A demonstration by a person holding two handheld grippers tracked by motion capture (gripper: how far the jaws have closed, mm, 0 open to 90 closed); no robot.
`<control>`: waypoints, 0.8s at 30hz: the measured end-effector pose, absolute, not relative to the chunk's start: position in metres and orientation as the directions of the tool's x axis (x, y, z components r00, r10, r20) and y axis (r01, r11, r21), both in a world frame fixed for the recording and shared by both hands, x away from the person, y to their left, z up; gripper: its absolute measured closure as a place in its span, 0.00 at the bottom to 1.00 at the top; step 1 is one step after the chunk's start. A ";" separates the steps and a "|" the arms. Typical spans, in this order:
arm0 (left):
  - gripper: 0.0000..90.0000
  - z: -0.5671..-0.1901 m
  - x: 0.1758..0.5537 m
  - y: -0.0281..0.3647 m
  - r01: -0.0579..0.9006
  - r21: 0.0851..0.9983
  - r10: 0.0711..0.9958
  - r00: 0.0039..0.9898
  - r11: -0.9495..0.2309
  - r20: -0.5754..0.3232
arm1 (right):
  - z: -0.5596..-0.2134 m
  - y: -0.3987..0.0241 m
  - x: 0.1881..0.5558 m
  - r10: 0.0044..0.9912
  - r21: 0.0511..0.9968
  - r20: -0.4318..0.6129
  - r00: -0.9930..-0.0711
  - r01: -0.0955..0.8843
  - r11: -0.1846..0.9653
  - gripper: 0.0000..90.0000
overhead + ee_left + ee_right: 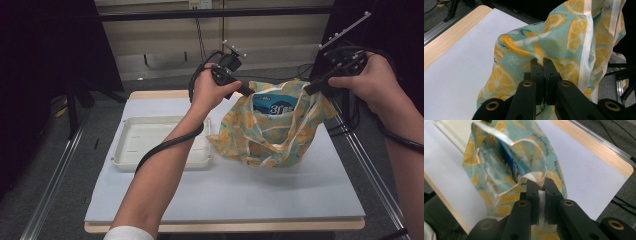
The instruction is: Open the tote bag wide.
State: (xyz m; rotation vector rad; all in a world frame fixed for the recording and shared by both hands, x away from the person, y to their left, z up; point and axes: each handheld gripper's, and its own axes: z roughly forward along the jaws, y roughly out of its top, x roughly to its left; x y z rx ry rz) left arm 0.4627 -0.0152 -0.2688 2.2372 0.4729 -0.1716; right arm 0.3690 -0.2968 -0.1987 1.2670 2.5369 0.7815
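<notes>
A cloth bag (272,132) printed with lemon slices on pale teal stands on the white table sheet, its mouth pulled wide between both grippers. Inside it lies a blue package (272,104), also seen through the mouth in the right gripper view as a blue package (511,163). My left gripper (248,92) is shut on the bag's left rim; its jaws pinch the bag (564,37) cloth at the left gripper (543,61) tips. My right gripper (312,89) is shut on the opposite rim, the cream edge of the bag (486,177) clamped at the right gripper (540,183).
An empty white tray (131,159) sits left of the bag, under my left forearm. The white sheet (225,195) covers a wooden table with metal rails along both sides. Cables trail from both grippers.
</notes>
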 end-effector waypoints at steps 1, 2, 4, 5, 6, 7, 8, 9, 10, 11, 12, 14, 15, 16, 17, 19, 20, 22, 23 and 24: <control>0.99 -0.269 0.462 -0.015 0.390 0.705 0.278 0.920 -0.592 -0.275 | -0.200 -0.298 0.370 0.794 0.540 0.054 -0.606 0.686 0.487 0.94; 0.99 -0.269 0.462 -0.015 0.388 0.706 0.275 0.921 -0.592 -0.275 | -0.201 -0.298 0.372 0.801 0.538 0.054 -0.597 0.693 0.480 0.94; 0.99 -0.270 0.461 -0.014 0.383 0.705 0.273 0.923 -0.597 -0.270 | -0.205 -0.298 0.375 0.810 0.537 0.051 -0.584 0.700 0.470 0.94; 0.98 -0.269 0.461 -0.014 0.382 0.704 0.276 0.923 -0.599 -0.267 | -0.208 -0.298 0.376 0.810 0.535 0.062 -0.583 0.705 0.466 0.94; 0.98 -0.269 0.461 -0.013 0.381 0.706 0.276 0.924 -0.597 -0.265 | -0.212 -0.298 0.377 0.810 0.528 0.064 -0.583 0.709 0.468 0.94; 0.96 -0.269 0.460 -0.012 0.382 0.705 0.276 0.923 -0.598 -0.267 | -0.216 -0.297 0.378 0.810 0.511 0.062 -0.583 0.716 0.476 0.94; 0.95 -0.269 0.460 -0.011 0.386 0.703 0.281 0.922 -0.597 -0.267 | -0.221 -0.296 0.379 0.807 0.496 0.070 -0.586 0.723 0.481 0.94; 0.92 -0.269 0.460 -0.010 0.379 0.705 0.280 0.924 -0.600 -0.259 | -0.225 -0.295 0.380 0.806 0.483 0.073 -0.587 0.728 0.487 0.94; 0.90 -0.269 0.459 -0.009 0.376 0.703 0.283 0.925 -0.604 -0.252 | -0.228 -0.295 0.381 0.802 0.481 0.078 -0.592 0.727 0.490 0.94; 0.89 -0.269 0.459 -0.007 0.376 0.703 0.280 0.926 -0.604 -0.255 | -0.232 -0.294 0.381 0.799 0.477 0.087 -0.595 0.729 0.491 0.95; 0.87 -0.269 0.458 -0.006 0.384 0.706 0.286 0.922 -0.596 -0.260 | -0.235 -0.294 0.381 0.800 0.473 0.088 -0.594 0.732 0.491 0.95; 0.81 -0.268 0.458 -0.003 0.377 0.705 0.294 0.924 -0.600 -0.244 | -0.237 -0.293 0.381 0.798 0.469 0.093 -0.595 0.733 0.492 0.95; 0.76 -0.267 0.456 -0.001 0.385 0.707 0.305 0.920 -0.593 -0.245 | -0.238 -0.293 0.381 0.798 0.470 0.096 -0.595 0.734 0.490 0.95; 0.73 -0.266 0.456 0.001 0.387 0.710 0.304 0.919 -0.588 -0.250 | -0.238 -0.293 0.380 0.799 0.473 0.094 -0.594 0.733 0.489 0.95; 0.72 -0.265 0.455 0.003 0.389 0.713 0.301 0.919 -0.583 -0.255 | -0.238 -0.294 0.380 0.800 0.469 0.093 -0.593 0.734 0.490 0.95; 0.67 -0.263 0.453 0.005 0.384 0.711 0.311 0.920 -0.589 -0.239 | -0.238 -0.294 0.380 0.799 0.467 0.097 -0.593 0.736 0.490 0.95; 0.63 -0.263 0.451 0.006 0.387 0.713 0.310 0.919 -0.584 -0.245 | -0.238 -0.294 0.380 0.799 0.469 0.096 -0.594 0.735 0.490 0.95; 0.62 -0.261 0.448 0.008 0.380 0.714 0.311 0.921 -0.588 -0.234 | -0.239 -0.294 0.379 0.796 0.473 0.097 -0.597 0.732 0.491 0.95; 0.59 -0.261 0.447 0.009 0.380 0.715 0.310 0.921 -0.587 -0.236 | -0.239 -0.294 0.379 0.798 0.474 0.099 -0.594 0.733 0.488 0.95; 0.57 -0.260 0.447 0.010 0.380 0.713 0.307 0.922 -0.589 -0.237 | -0.239 -0.294 0.379 0.799 0.475 0.100 -0.594 0.734 0.486 0.95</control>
